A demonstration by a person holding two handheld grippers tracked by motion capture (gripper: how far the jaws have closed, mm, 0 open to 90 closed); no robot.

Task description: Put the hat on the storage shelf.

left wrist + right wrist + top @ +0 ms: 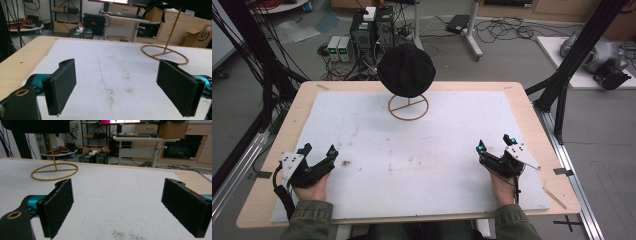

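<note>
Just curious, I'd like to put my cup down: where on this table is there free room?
The white mat lies bare between the left claw and right claw, up to the hat stand. It's crowded there, at the far middle.

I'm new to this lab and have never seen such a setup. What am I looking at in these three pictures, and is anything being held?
No robot here: a person holds a two-jaw claw in each hand, the left claw and the right claw. The high view looks down on the table, which is covered by a white mat. The other two pictures come from cameras riding on each claw. At the far side a black hat sits on a wooden stand. Both claws are open, resting near the front edge; nothing is held.
</note>
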